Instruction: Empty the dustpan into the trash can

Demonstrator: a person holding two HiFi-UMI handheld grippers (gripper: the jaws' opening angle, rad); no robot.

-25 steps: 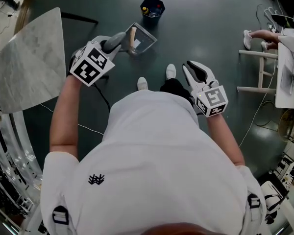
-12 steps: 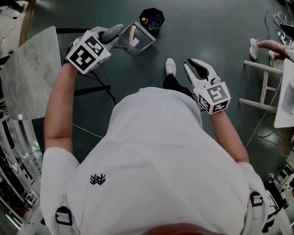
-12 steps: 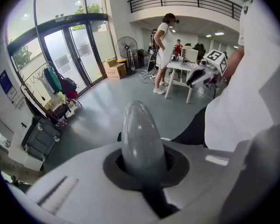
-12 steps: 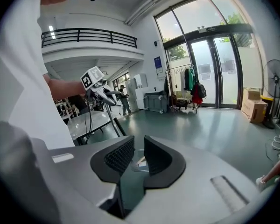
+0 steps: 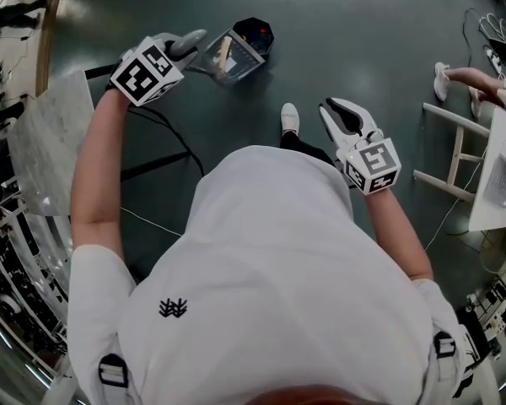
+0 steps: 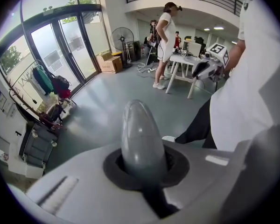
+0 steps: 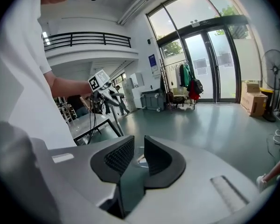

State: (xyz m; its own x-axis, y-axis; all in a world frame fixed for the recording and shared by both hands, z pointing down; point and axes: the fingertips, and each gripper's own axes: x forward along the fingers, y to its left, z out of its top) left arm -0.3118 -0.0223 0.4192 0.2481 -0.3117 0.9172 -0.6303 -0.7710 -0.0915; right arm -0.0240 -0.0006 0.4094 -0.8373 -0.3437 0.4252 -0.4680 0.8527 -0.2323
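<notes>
In the head view, my left gripper [image 5: 188, 47] is shut on the grey handle of the clear dustpan [image 5: 233, 58], held off the floor at the upper left. A pale wooden piece lies inside the pan. The pan's far edge sits right beside the dark blue trash can [image 5: 255, 31], which holds small coloured items. In the left gripper view, the rounded grey handle end [image 6: 142, 141] sticks up between the jaws. My right gripper [image 5: 338, 114] hangs at my right side, shut, with nothing between its pads [image 7: 120, 154].
A marble tabletop [image 5: 44, 137] stands at the left, with a black cable [image 5: 170, 137] on the floor beside it. My white shoe [image 5: 291, 116] is below the bin. A white table frame [image 5: 457, 154] and another person's foot [image 5: 443, 78] are at the right.
My left gripper has carried the dustpan up and away from me toward the trash can, and I have stepped forward. The right gripper has barely moved.
</notes>
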